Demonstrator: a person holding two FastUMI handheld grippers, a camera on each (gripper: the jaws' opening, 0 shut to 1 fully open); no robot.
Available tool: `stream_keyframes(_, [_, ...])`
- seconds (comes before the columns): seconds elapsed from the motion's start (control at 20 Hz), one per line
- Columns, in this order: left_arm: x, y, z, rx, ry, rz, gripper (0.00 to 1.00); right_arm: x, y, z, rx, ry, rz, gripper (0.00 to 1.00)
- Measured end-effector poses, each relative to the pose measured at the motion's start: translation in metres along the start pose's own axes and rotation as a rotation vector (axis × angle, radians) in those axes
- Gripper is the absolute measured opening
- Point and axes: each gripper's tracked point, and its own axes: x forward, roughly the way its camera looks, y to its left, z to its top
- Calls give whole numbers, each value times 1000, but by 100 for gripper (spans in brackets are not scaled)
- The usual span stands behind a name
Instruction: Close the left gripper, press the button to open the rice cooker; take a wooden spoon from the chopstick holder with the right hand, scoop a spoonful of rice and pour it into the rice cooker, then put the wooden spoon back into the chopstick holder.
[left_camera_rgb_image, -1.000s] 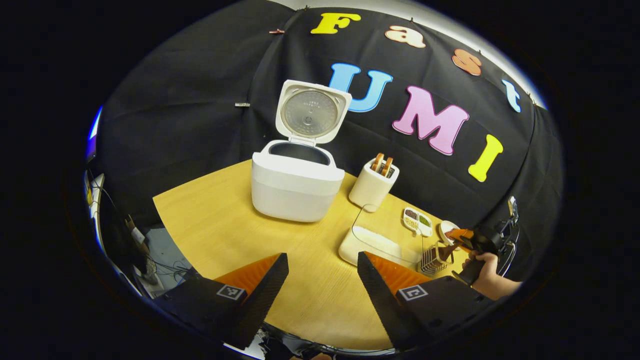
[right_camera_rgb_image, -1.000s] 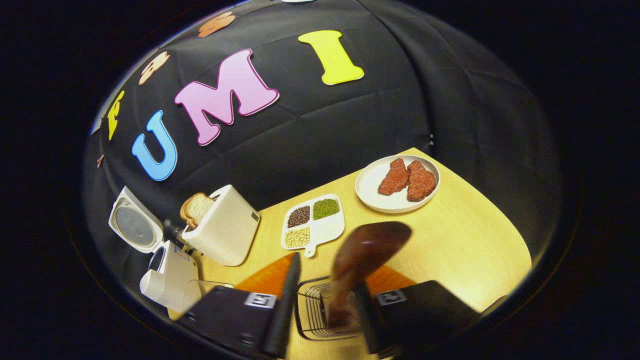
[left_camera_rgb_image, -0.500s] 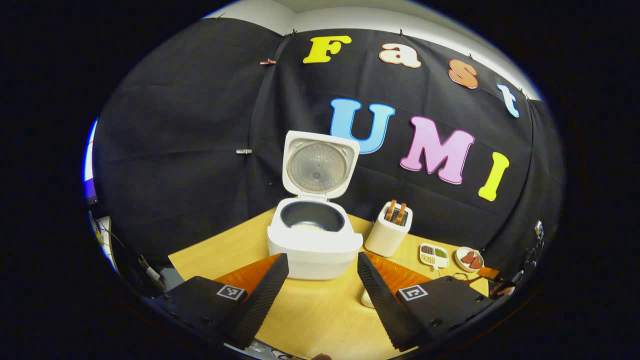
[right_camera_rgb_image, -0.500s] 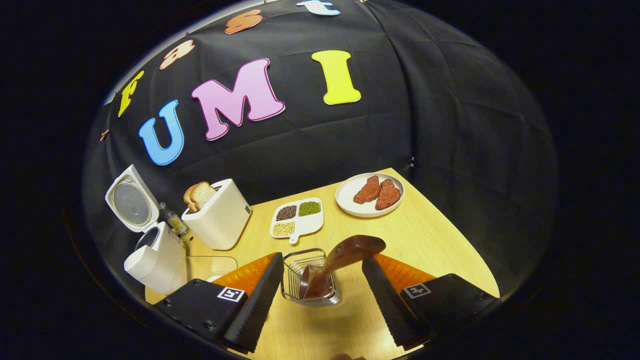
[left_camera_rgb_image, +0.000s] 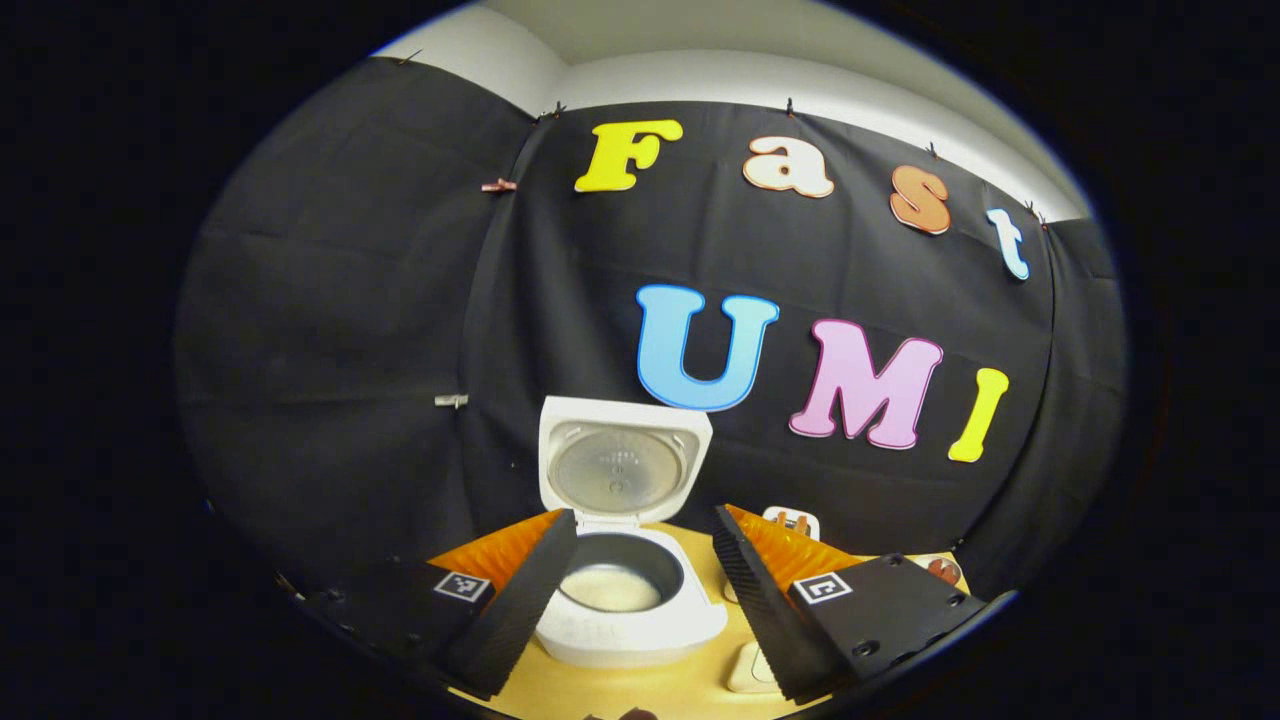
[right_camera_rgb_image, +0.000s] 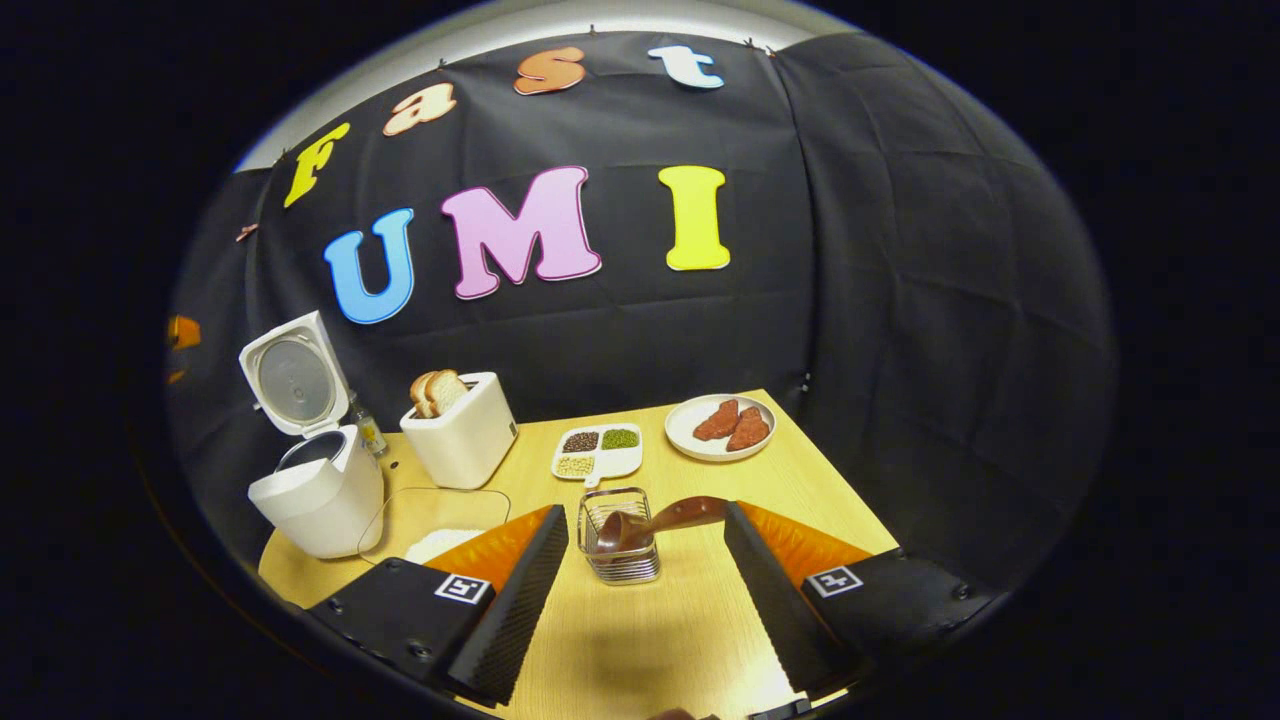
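— Grippers? 
— Left gripper (left_camera_rgb_image: 645, 560) and right gripper (right_camera_rgb_image: 645, 560): jaws apart, empty.

— Spoon? 
— Wooden spoon (right_camera_rgb_image: 655, 521) leans in the wire chopstick holder (right_camera_rgb_image: 620, 550); rice cooker (right_camera_rgb_image: 318, 490) stands lid-up on the table (right_camera_rgb_image: 640, 640).

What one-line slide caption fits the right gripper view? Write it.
Open right gripper facing the wooden spoon resting in the wire chopstick holder.

White rice cooker (right_camera_rgb_image: 318, 497) w/ dark grey inner pot. Right of cooker: white toaster (right_camera_rgb_image: 462, 443), tan bread; white divided dish (right_camera_rgb_image: 598, 454) w/ dark brown, green, pale yellow beans; white plate (right_camera_rgb_image: 719, 428), red-brown meat. Dark brown wooden spoon (right_camera_rgb_image: 660, 521) in silver wire holder (right_camera_rgb_image: 620, 537). Light wood-grain table (right_camera_rgb_image: 660, 640).
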Motion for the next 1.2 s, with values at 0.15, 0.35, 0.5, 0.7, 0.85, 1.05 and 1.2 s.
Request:
stream_keyframes(0.15, [39,3,36,24,-41,-36,94,-13,26,-3,-17,0,32,99])
stream_keyframes(0.35, [91,8,61,45,-64,-64,94,-26,49,5,-21,-23,36,98])
stream_keyframes(0.5, [128,13,69,53,-95,-77,93,-37,61,12,-39,-39,24,98])
stream_keyframes(0.7, [184,24,61,12,-92,-88,94,-53,69,15,-64,-49,-7,98])
stream_keyframes(0.85, [228,32,50,38,-87,-91,93,-63,71,11,-78,-30,-39,98])
stream_keyframes(1.05, [267,40,31,58,-57,-96,93,-76,76,9,-77,-23,-69,99])
stream_keyframes(1.2, [286,48,18,85,-18,-72,93,-82,79,-1,-95,-6,-74,99])
